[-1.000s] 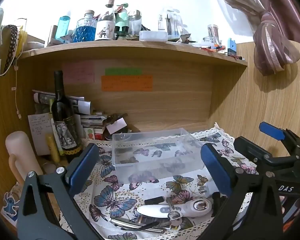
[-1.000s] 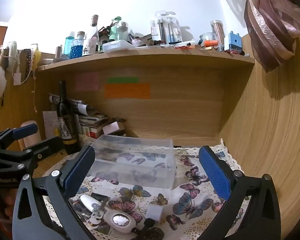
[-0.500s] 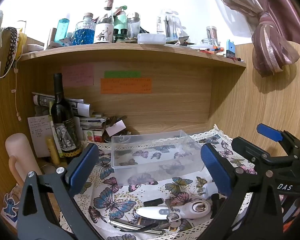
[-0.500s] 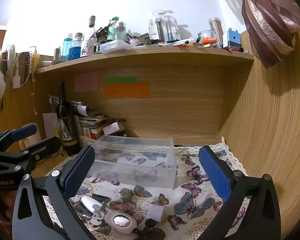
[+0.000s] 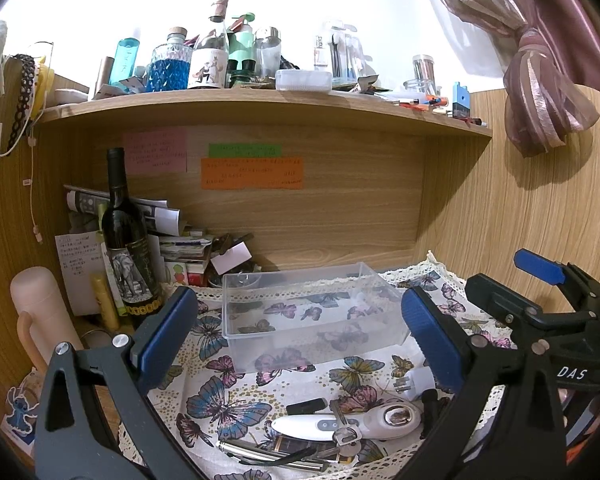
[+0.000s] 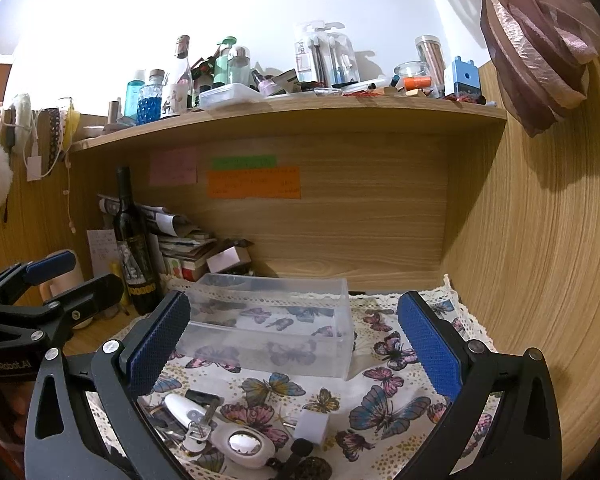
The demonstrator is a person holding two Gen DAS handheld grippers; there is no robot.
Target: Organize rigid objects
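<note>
Left wrist view shows the left gripper with its jaws spread wide and nothing between the blue pads. A clear plastic bin sits straight ahead of the jaws on the butterfly cloth over the worktop, open side up, its long axis running across from one jaw to the other. Below and between the jaws, nearer the camera, lies a cluster of small things: a white handheld device lying crosswise with its round metal head toward the right jaw, a key resting on it, a black stick just behind it, a silver pen in front, also crosswise, and a white plug adapter just beside the right jaw. Beyond the left jaw stands a wine bottle, upright, with an elephant on its label. The right gripper appears past the right jaw, with "DAS" readable on its body.

From the right wrist, that gripper's jaws are likewise wide and empty, the bin ahead between them, skewed. The white device points diagonally away toward the left jaw. The other gripper's body reads "GenRobot.AI".
</note>
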